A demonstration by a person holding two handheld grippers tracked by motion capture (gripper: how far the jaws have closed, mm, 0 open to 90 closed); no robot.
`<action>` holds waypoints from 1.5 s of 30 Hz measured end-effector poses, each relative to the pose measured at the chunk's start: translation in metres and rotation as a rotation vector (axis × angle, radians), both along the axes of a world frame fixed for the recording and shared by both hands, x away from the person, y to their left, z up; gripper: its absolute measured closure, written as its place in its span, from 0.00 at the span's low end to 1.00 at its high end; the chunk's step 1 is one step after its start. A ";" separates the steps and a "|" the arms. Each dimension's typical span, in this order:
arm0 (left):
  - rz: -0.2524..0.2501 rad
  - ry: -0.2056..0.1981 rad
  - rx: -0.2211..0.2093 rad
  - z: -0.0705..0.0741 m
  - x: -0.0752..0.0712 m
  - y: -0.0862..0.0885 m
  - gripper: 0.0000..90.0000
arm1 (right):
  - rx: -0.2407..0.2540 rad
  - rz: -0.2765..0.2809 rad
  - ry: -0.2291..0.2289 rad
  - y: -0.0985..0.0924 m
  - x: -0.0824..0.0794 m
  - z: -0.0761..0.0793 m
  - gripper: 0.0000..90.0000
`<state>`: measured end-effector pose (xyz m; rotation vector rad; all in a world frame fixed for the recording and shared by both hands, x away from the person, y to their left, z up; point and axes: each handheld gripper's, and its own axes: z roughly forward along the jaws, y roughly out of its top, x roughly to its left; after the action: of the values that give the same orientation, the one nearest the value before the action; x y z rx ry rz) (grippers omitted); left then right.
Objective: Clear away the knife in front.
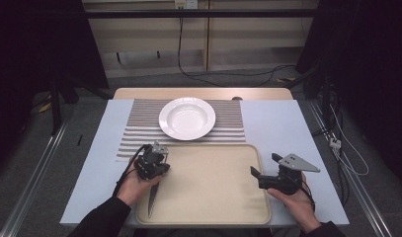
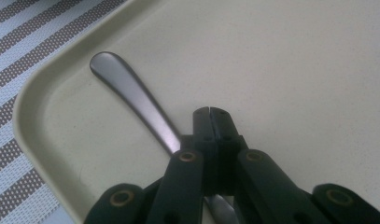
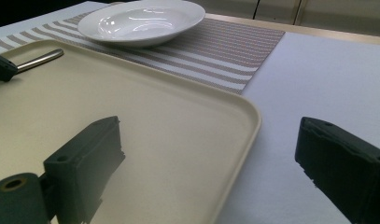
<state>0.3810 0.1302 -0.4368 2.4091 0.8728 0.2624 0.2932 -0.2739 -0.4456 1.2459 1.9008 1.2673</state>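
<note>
On the beige plastic tray (image 1: 208,192), our left gripper (image 2: 210,114) clenched the steel table knife (image 2: 131,95); the right gripper (image 3: 211,154) waited released. Placing it beside the white plate (image 1: 187,118) remained.

Tray (image 3: 131,121), plate (image 3: 141,21) (striped mat (image 3: 225,51))

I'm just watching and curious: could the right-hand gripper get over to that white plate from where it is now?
Probably yes. The right gripper hangs with jaws open over the tray's right edge, holding nothing. Between it and the plate lie only bare tray and striped mat. The left gripper, shut on a knife, sits well aside.
</note>
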 end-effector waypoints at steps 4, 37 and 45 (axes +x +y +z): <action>0.011 0.001 -0.004 0.000 0.000 0.005 1.00 | -0.001 0.002 -0.001 0.000 0.000 0.000 0.08; 0.098 0.003 -0.036 -0.001 -0.005 0.030 1.00 | -0.002 -0.001 0.003 0.001 0.001 0.000 0.08; 0.114 0.003 -0.049 -0.002 -0.007 0.030 1.00 | -0.003 -0.003 0.003 0.001 0.001 0.000 0.08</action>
<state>0.3737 0.1602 -0.4390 2.3191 1.0083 0.2774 0.2938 -0.2732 -0.4457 1.2497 1.9012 1.2618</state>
